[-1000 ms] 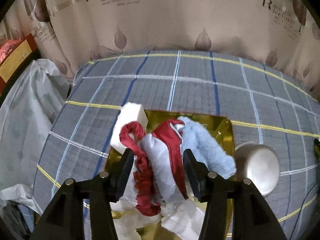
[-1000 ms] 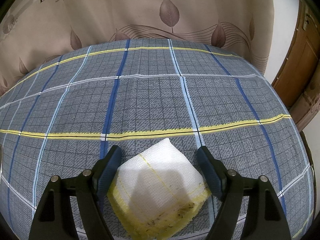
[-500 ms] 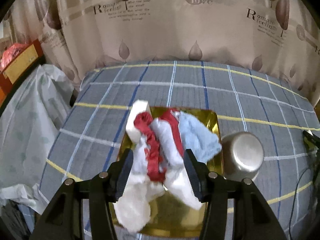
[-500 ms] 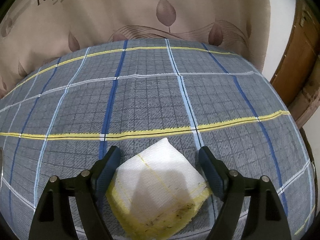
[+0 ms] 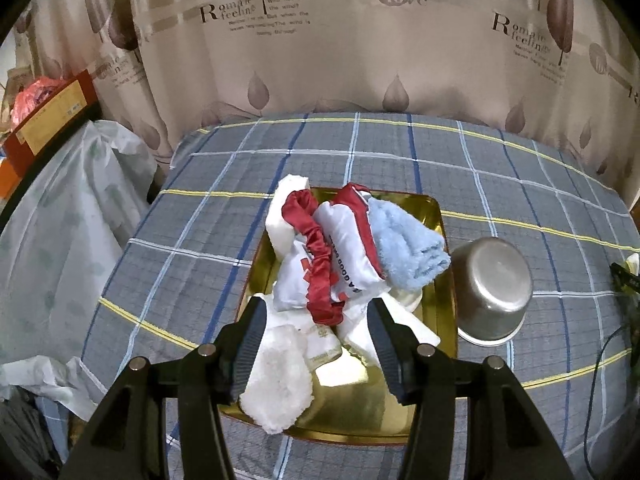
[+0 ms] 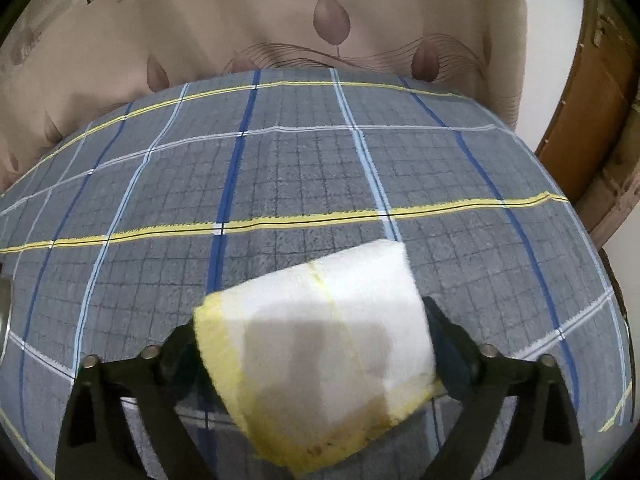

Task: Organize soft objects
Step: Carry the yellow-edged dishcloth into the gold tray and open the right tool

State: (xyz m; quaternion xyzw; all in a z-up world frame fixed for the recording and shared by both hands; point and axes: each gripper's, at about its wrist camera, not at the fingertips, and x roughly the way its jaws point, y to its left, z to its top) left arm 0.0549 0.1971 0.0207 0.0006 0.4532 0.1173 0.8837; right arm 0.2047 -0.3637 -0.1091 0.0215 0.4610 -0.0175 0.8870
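Note:
In the left wrist view a gold tray (image 5: 444,240) lies on the plaid tablecloth and holds a pile of soft things: a white sponge block (image 5: 286,216), a red scrunchie (image 5: 316,256), a white-and-red cloth bag (image 5: 344,248), a light blue towel (image 5: 404,248) and a fluffy white cloth (image 5: 280,380). My left gripper (image 5: 316,344) is open and empty, above the tray's near part. In the right wrist view my right gripper (image 6: 316,344) is shut on a white cloth with yellow edging (image 6: 320,360), lifted and tilted above the table.
An upturned steel bowl (image 5: 494,288) stands just right of the tray. A plastic-covered object (image 5: 68,232) and a red box (image 5: 48,120) are off the table's left edge. A curtain (image 5: 320,40) hangs behind. A wooden door frame (image 6: 592,112) is at the right.
My left gripper has drawn back and up from the pile, open and empty. My right gripper has closed on the white-and-yellow cloth and raised it, turning it.

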